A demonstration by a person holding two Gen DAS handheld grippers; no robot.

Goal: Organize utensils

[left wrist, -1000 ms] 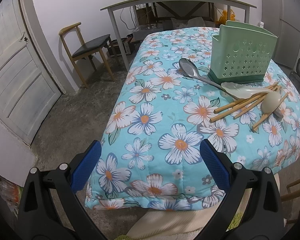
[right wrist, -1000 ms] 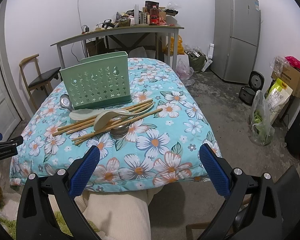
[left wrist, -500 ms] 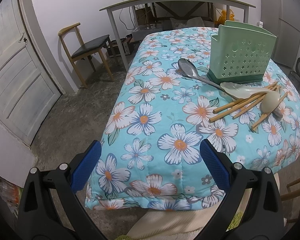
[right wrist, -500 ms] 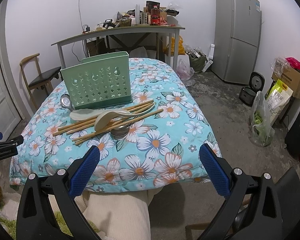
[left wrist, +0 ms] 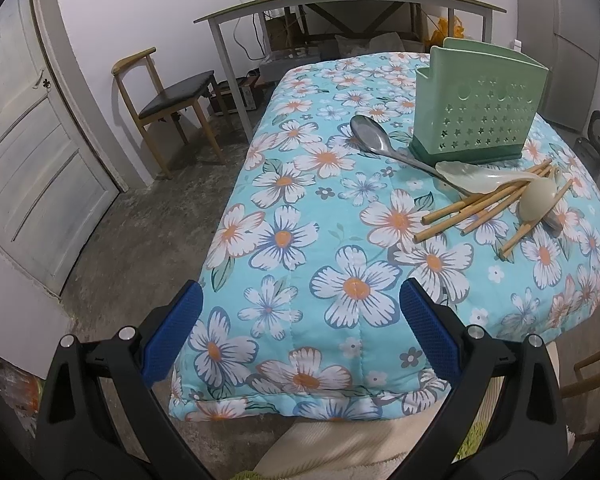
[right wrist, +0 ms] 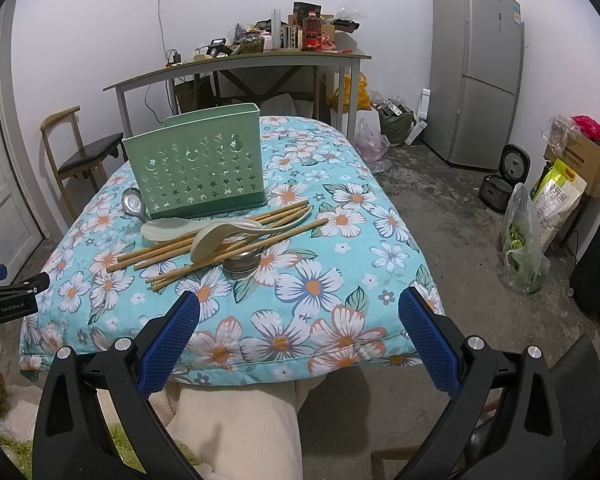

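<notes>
- My left tool [left wrist: 298, 312] hangs over the near left corner of the surface [left wrist: 284, 184], fingers spread wide, gripping nothing.
- My right tool [right wrist: 299, 320] hangs at the near edge of the surface [right wrist: 380, 216], fingers also spread wide, nothing between them.
- Surface wears a turquoise floral quilt, both views.
- Green utensil holder [right wrist: 198, 168] stands upright mid-surface, star cutouts on its front wall; in the left view it sits far right [left wrist: 480, 108].
- Metal spoon [left wrist: 374, 138]: bowl lies left of the holder, handle runs under the pile; right view shows only the bowl [right wrist: 132, 202] beside the holder's left corner.
- Bamboo chopsticks [right wrist: 220, 240] lie in a loose fan just in front of the holder, tips pointing near-left; left view [left wrist: 472, 212].
- Two pale plastic spoons rest on the chopsticks: a greenish spoon [right wrist: 168, 228] nearest the holder, a cream spoon [right wrist: 214, 238] crossing over the sticks.
- Small metal piece [right wrist: 242, 262] sits under the near side of the pile; can't tell what it is.
- All utensils well apart from both tools.
- My left tool's tip also shows at the left edge of the right view [right wrist: 8, 294].
- Wooden chair [left wrist: 168, 100] on the floor, far left.
</notes>
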